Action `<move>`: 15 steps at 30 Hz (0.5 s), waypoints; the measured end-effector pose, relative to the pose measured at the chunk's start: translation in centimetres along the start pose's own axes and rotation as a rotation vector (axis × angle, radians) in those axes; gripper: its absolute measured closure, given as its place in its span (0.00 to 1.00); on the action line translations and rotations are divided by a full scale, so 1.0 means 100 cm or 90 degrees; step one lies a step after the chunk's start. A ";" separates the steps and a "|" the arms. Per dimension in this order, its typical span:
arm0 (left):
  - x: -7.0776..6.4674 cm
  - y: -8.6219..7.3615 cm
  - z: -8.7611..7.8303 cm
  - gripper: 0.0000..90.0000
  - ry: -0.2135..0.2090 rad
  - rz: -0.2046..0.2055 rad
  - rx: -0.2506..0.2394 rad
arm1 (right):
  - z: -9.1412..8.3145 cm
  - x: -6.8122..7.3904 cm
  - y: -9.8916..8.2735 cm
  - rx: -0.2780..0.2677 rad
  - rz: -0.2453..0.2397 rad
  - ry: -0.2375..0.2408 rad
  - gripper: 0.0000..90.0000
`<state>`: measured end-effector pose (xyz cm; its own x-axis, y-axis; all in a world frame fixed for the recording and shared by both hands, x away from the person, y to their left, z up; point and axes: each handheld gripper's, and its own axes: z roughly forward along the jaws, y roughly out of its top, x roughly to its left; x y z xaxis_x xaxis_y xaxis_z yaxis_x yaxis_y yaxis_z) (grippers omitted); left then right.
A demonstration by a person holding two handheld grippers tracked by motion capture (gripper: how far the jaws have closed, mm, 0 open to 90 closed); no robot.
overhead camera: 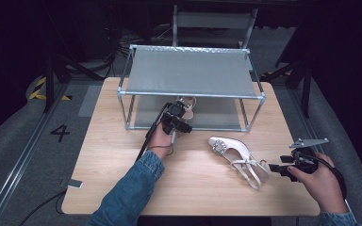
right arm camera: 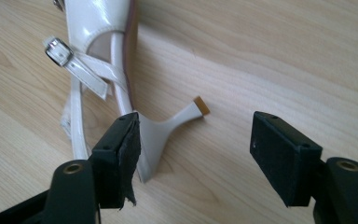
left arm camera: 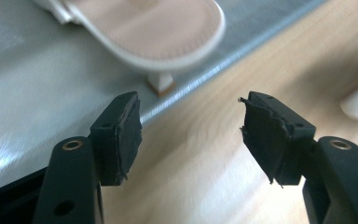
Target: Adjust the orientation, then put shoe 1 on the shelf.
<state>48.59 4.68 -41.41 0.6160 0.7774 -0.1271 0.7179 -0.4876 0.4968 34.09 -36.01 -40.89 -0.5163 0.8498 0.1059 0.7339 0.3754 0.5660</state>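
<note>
A white heeled sandal (overhead camera: 187,104) (left arm camera: 158,28) stands on the lower shelf (left arm camera: 37,102) of a metal shoe rack (overhead camera: 191,73), its heel tip (left arm camera: 161,83) near the shelf's front edge. My left gripper (overhead camera: 184,117) (left arm camera: 191,126) hovers just before that edge, open, with nothing between its jaws. A second white sandal (overhead camera: 238,155) (right arm camera: 98,28) with a jewelled toe lies on its side on the wooden table. My right gripper (overhead camera: 274,168) (right arm camera: 196,149) is open at that sandal's heel (right arm camera: 168,126). The heel rests beside one jaw and the pads do not press on it.
The rack has two grey fabric shelves in a tube frame at the table's far side. A small flat device (overhead camera: 74,183) lies at the table's near left corner. Bare wood (overhead camera: 122,155) stretches in front of the rack, and a cable trails from the left gripper.
</note>
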 end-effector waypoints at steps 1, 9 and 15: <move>0.000 0.000 0.000 0.41 0.000 0.000 0.000 | 0.000 0.000 0.000 0.000 0.000 0.000 0.39; 0.001 -0.030 -0.040 0.40 -0.002 -0.014 0.014 | 0.002 0.015 0.025 -0.010 -0.051 0.019 0.38; 0.008 -0.055 -0.063 0.39 0.021 -0.025 0.025 | 0.012 0.025 0.042 0.000 -0.085 0.042 0.37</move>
<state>43.17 10.49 -38.85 0.5772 0.8081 -0.1173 0.7533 -0.4716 0.4584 36.38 -31.88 -39.23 -0.6371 0.7663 0.0829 0.6570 0.4838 0.5781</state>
